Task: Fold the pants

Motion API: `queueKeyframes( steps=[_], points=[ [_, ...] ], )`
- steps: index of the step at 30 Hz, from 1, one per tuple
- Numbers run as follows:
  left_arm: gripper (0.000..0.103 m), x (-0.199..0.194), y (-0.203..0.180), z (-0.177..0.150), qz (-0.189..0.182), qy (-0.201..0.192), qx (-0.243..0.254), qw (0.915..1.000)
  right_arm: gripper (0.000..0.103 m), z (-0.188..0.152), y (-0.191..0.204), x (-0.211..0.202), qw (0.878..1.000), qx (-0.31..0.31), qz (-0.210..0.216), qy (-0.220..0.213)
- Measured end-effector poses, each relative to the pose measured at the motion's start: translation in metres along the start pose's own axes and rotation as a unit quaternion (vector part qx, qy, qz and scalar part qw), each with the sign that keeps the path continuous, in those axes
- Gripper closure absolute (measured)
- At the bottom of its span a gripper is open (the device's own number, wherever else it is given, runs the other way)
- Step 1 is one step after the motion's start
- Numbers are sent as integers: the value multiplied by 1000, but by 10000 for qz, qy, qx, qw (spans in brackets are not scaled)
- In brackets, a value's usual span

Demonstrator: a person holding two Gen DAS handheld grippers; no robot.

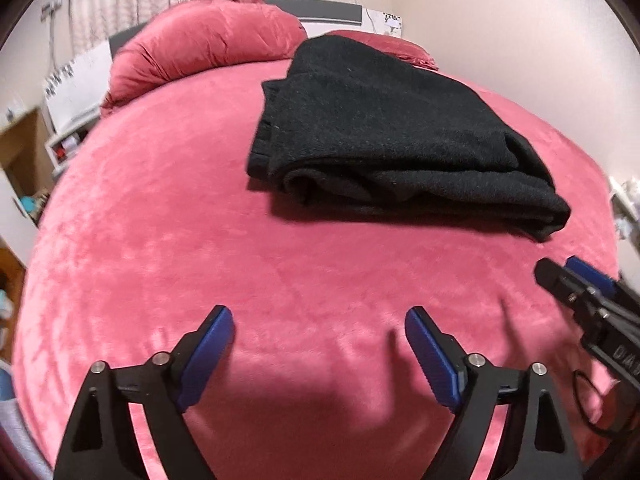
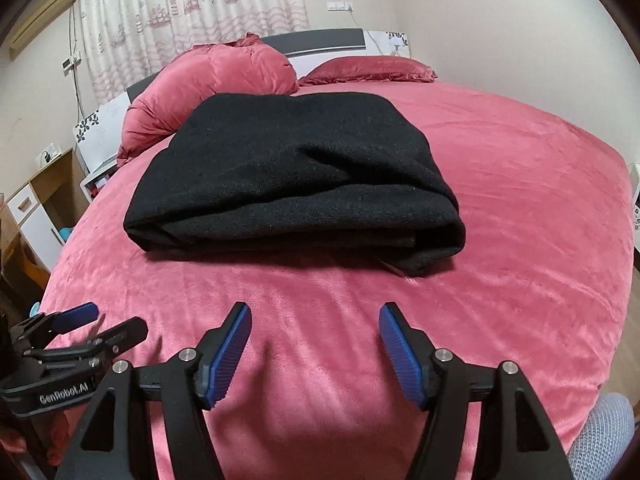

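The black pants (image 1: 384,136) lie folded into a thick rectangular bundle on the pink bed cover (image 1: 160,220); they also show in the right wrist view (image 2: 296,184). My left gripper (image 1: 319,320) is open and empty, held over the cover in front of the pants and apart from them. My right gripper (image 2: 315,316) is open and empty, also short of the bundle's near edge. The right gripper shows at the right of the left wrist view (image 1: 560,272), and the left gripper at the lower left of the right wrist view (image 2: 116,320).
A rolled pink duvet (image 2: 216,80) and a pink pillow (image 2: 368,68) lie at the head of the bed below a grey headboard (image 2: 320,40). A wooden cabinet (image 2: 36,208) stands left of the bed. Curtains (image 2: 192,8) hang behind.
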State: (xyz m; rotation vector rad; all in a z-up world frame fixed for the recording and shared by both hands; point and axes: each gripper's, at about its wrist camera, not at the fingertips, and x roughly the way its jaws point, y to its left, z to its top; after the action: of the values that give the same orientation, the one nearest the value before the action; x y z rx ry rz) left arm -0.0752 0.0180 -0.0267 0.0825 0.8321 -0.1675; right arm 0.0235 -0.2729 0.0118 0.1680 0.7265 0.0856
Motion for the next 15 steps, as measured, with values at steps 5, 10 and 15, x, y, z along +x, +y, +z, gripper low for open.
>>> queueKeyframes(
  steps=[5,10,15],
  points=[
    [2,-8,-1,-5,306,-67,93,9995,35,-2,2,-3,10000,-42,-52,-49],
    [1,-12,0,-8,369,-139,121,9991,34,-2,6,-9,9996,-193,-54,-203],
    [1,-15,4,-10,287,-108,14,9995,34,-4,9,-11,9994,-249,-51,-223]
  ],
)
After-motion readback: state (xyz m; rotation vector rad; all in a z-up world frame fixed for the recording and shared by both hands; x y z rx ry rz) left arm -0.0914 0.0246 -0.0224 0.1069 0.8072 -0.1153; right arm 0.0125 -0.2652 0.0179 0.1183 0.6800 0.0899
